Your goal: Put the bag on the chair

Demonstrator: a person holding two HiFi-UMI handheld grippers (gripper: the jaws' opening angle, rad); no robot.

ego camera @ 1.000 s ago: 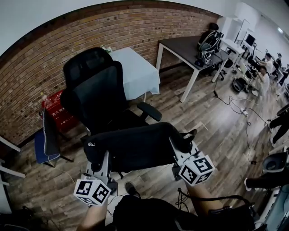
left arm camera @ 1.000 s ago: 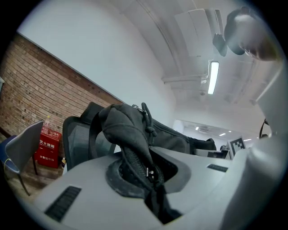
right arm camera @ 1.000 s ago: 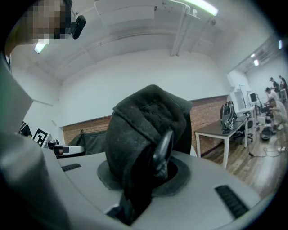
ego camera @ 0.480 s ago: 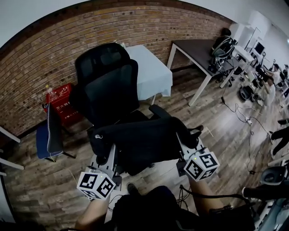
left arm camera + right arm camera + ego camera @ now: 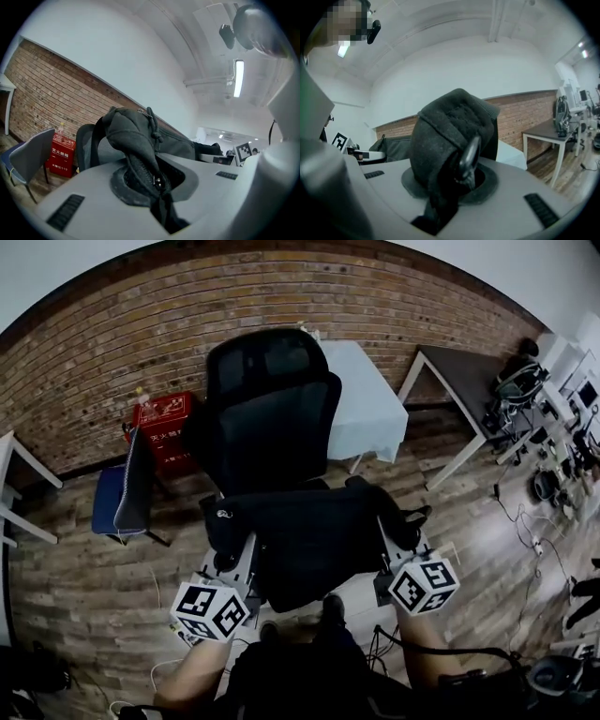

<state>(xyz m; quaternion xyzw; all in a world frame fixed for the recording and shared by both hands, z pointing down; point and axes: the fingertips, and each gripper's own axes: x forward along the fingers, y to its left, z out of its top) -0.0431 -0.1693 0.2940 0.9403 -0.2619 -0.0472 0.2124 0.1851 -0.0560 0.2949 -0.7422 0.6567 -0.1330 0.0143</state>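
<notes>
A black bag [image 5: 314,540] hangs stretched between my two grippers, just in front of a black office chair [image 5: 272,418] and over its seat edge. My left gripper [image 5: 234,563] is shut on the bag's left end; its own view shows dark fabric with a zipper [image 5: 152,178] pinched between the jaws. My right gripper [image 5: 394,554] is shut on the bag's right end, where a padded strap [image 5: 450,136] and a dark buckle fill its view. The chair's backrest and headrest stand upright behind the bag; the seat is mostly hidden by it.
A table with a white cloth [image 5: 366,409] stands behind the chair against the brick wall [image 5: 141,324]. A red box [image 5: 161,423] and a small blue chair [image 5: 122,498] are at the left. A dark desk [image 5: 469,381] stands at the right, with cables on the wood floor.
The chair has come closer and more to the middle of the head view as I moved toward it with the bag. Both grippers keep their hold.
</notes>
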